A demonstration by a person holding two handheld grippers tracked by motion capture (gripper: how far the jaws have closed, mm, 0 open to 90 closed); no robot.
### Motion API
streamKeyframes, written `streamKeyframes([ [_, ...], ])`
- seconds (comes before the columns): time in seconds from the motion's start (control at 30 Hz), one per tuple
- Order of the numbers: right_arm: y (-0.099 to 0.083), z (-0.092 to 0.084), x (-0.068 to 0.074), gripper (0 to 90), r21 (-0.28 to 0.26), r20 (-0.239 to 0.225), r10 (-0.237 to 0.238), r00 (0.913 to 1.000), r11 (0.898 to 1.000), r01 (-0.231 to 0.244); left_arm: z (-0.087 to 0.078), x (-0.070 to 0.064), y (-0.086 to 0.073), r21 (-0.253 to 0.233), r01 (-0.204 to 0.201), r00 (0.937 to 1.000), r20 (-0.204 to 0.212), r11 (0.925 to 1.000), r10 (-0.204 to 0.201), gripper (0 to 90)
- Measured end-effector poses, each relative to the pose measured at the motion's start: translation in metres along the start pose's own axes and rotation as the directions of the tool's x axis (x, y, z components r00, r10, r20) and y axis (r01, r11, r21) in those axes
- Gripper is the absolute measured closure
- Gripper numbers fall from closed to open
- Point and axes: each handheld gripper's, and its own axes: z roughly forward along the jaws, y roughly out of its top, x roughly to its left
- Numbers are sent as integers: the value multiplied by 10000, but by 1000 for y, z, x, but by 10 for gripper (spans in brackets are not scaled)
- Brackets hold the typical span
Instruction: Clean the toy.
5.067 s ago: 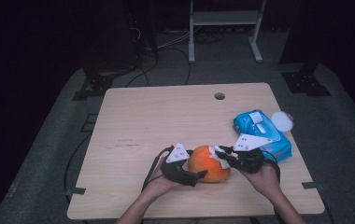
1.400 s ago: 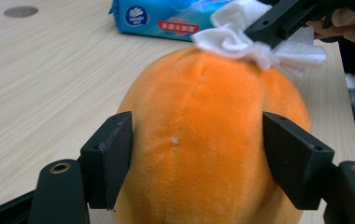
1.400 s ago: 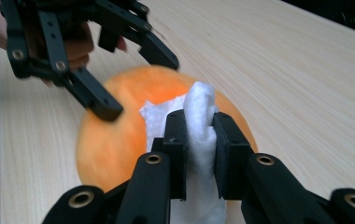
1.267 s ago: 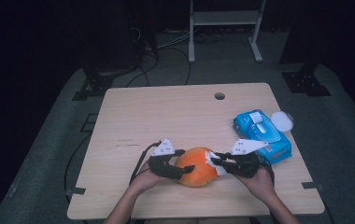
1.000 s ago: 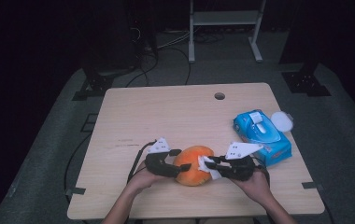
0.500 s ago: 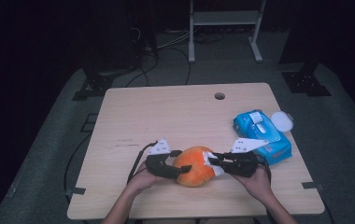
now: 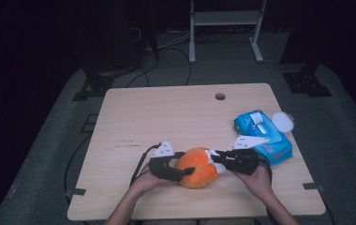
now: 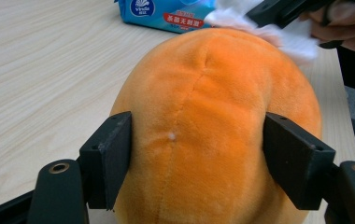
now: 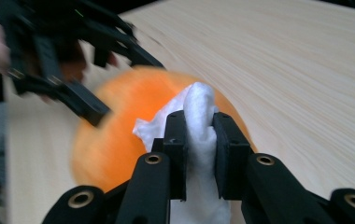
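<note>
orange plush ball [image 8: 213, 135] (clamped, wiped)

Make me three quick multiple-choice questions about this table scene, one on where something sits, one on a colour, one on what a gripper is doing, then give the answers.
1. Where is the blue wipes pack?
A. beside the right hand
B. by the table's hole
C. on the floor

2. What colour is the plush ball?
A. green
B. orange
C. white

3. What does the right gripper do?
A. hangs open
B. clamps a white wipe
C. grips the pack

Answers: 1 A, the high view shows the pack there. 2 B, orange fur. 3 B, its jaws pinch the wipe.
</note>
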Motion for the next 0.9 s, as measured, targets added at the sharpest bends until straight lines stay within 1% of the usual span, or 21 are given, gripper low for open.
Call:
streamKeyframes([
  [0.07,3,-2,4,762,-166,-272,-22,9996,9999,18,1,-1,1,32,-61,10000,-19,10000,61,278],
  [0.13,3,-2,5,762,-90,-192,-154,9997,9998,153,0,0,1,45,-43,10000,-25,10000,43,276],
  [0.23,-2,-1,-2,762,97,-150,59,9999,9999,-58,0,0,1,30,-16,10000,18,10000,16,276],
  [0.3,-6,-1,-8,762,382,53,180,9998,9991,-182,1,-2,2,28,-64,10000,44,10000,64,275],
  [0.33,-8,-1,-11,762,467,28,318,9995,9984,-319,2,-3,3,61,-59,10000,43,10000,59,275],
  [0.37,-8,0,-13,762,504,76,337,9994,9981,-340,2,-4,4,102,-90,9999,46,9999,89,275],
  [0.43,-6,0,-12,762,572,245,325,9992,9978,-338,4,-6,6,151,-127,9999,26,9998,127,275],
  [0.5,-3,1,-9,763,431,351,185,9992,9989,-200,5,-9,6,183,-265,9996,111,9995,263,273],
  [0.6,4,0,-6,763,107,191,154,9997,9998,-156,6,-16,9,289,-576,9980,273,9979,568,267],
  [0.67,5,0,-5,762,90,82,97,9999,9999,-98,6,-21,12,475,-737,9963,482,9962,714,239],
  [0.7,4,0,-5,762,124,41,114,9999,9999,-114,5,-22,14,580,-853,9944,669,9947,814,220],
  [0.77,0,0,-6,762,163,-41,64,10000,9998,-63,0,-21,16,614,-1054,9907,935,9925,994,201],
  [0.8,-1,-1,-6,762,226,-57,-17,10000,9997,19,-2,-19,18,446,-904,9913,1005,9949,856,199],
  [0.83,-2,-2,-5,762,285,-74,-185,9998,9994,187,-3,-17,18,311,-670,9925,1042,9973,634,190],
  [0.87,-3,-2,-5,762,336,-78,-286,9996,9990,289,-3,-14,18,252,-473,9951,886,9986,449,170],
  [0.9,-4,-3,-4,762,360,-73,-309,9995,9989,311,-1,-13,17,385,-394,9977,568,9985,372,135],
])
